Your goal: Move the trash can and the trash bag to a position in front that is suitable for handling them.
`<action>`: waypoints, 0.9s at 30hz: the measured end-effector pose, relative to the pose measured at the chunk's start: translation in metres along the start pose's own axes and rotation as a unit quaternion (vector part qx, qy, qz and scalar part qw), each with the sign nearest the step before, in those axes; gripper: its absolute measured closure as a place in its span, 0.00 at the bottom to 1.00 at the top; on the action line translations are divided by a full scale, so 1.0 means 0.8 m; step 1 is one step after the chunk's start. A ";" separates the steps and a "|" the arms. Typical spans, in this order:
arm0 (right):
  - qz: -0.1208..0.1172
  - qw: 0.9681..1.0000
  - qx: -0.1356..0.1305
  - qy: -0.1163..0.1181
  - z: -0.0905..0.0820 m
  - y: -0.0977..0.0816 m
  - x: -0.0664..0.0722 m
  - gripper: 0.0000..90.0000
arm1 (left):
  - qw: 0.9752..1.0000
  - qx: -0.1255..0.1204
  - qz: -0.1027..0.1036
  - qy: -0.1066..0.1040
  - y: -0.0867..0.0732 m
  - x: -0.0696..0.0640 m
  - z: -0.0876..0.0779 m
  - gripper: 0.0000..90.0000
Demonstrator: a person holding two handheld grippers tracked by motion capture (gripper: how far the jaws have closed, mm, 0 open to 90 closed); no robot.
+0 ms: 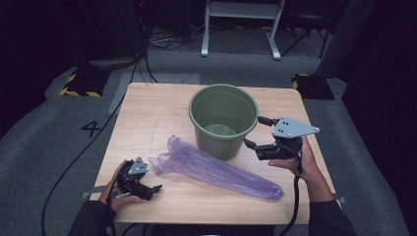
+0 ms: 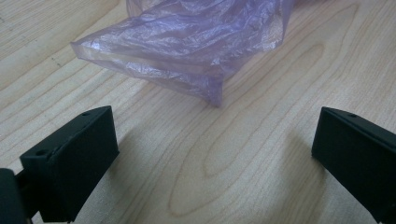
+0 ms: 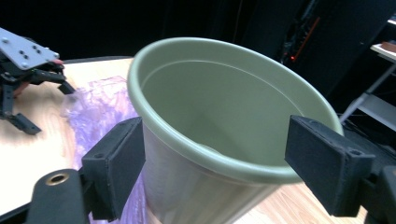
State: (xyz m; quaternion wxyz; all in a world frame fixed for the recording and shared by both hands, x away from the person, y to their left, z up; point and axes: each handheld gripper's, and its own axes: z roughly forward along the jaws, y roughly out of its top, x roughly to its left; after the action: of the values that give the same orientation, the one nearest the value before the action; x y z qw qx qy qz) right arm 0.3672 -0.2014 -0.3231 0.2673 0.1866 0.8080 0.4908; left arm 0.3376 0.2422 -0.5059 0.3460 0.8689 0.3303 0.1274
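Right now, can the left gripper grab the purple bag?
Probably yes. The left gripper is open, low over the table, and the purple bag lies just ahead of its jaws with bare wood between them.

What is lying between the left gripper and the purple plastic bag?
Nothing: in the left gripper view, bare wooden table separates the open left gripper from the crumpled purple plastic bag.
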 end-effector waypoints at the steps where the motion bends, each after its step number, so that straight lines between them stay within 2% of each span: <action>1: -0.004 1.000 0.001 0.004 0.002 0.003 0.001 0.22 | 1.000 0.000 0.000 0.000 0.000 0.000 0.000 0.00; 6: -0.011 1.000 0.006 0.013 0.011 0.008 0.004 0.22 | 1.000 0.000 0.000 0.000 0.000 0.000 0.000 0.00; 18: -0.007 0.999 0.021 0.042 0.034 0.011 0.008 0.22 | 1.000 0.000 0.000 0.000 0.000 0.000 0.000 0.00; 27: -0.006 0.998 0.036 0.050 0.052 0.009 0.011 0.25 | 1.000 0.000 0.000 0.000 0.000 0.000 0.000 0.00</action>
State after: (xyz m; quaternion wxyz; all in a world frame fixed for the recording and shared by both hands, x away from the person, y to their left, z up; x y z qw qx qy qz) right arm 0.3861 -0.1640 -0.3342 0.2224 0.1664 0.8385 0.4687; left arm 0.3376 0.2422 -0.5059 0.3460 0.8689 0.3302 0.1273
